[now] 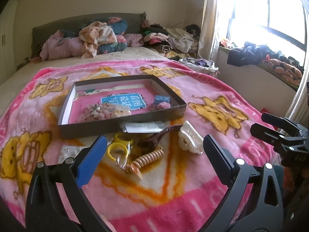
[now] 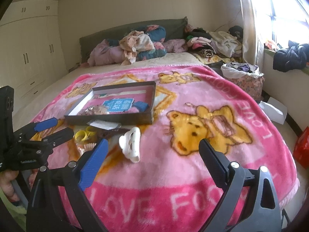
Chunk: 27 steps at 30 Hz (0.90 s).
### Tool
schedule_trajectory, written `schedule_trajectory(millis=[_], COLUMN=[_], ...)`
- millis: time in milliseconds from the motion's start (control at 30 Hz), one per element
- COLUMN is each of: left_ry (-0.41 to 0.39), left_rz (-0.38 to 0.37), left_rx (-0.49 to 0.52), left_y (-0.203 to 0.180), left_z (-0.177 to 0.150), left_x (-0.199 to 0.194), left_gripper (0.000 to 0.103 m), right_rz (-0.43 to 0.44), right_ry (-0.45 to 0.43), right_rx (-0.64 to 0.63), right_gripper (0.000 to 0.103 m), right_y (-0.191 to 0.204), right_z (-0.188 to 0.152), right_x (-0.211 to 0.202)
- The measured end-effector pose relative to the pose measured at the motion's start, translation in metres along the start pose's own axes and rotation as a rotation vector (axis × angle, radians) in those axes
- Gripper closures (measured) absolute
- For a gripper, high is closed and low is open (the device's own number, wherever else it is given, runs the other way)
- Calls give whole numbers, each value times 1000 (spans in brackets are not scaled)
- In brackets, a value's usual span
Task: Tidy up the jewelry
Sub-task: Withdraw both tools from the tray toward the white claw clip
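Note:
A shallow dark box lies on the pink blanket, holding a beaded pink piece and a small blue packet. In front of it lie yellow rings, a peach spiral hair tie, a brown clip, a white claw clip and a clear packet. My left gripper is open and empty above these loose items. My right gripper is open and empty, just right of the white clip.
The pink cartoon blanket covers the bed's near end. Piled clothes and pillows fill the headboard end. A fabric basket stands at the right, a window sill with clothes beyond. Wardrobes line the left wall.

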<state>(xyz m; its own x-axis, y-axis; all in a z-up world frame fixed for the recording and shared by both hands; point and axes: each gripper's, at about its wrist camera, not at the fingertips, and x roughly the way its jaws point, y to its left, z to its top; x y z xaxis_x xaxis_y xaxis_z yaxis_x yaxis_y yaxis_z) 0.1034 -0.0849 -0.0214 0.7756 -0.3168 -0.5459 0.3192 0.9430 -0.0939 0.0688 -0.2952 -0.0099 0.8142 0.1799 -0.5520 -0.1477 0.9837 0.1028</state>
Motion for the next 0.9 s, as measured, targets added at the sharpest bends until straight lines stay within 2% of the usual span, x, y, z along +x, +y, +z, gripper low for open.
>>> schedule_trajectory(millis=[367, 633, 800, 900], left_ry=[61, 120, 142, 157], left_rz=[15, 6, -1, 3], left_rx=[22, -17, -39, -42], left_y=[1, 15, 23, 26], left_z=[-27, -41, -43, -44], left_x=[8, 19, 25, 29], left_gripper=[12, 12, 23, 36], right_rz=[38, 39, 41, 44], right_ry=[61, 87, 110, 125], right_rx=[-7, -15, -1, 14], right_gripper=[11, 11, 11, 11], right_y=[11, 12, 8, 5], right_z=[-22, -24, -22, -22], right_x=[18, 40, 55, 65])
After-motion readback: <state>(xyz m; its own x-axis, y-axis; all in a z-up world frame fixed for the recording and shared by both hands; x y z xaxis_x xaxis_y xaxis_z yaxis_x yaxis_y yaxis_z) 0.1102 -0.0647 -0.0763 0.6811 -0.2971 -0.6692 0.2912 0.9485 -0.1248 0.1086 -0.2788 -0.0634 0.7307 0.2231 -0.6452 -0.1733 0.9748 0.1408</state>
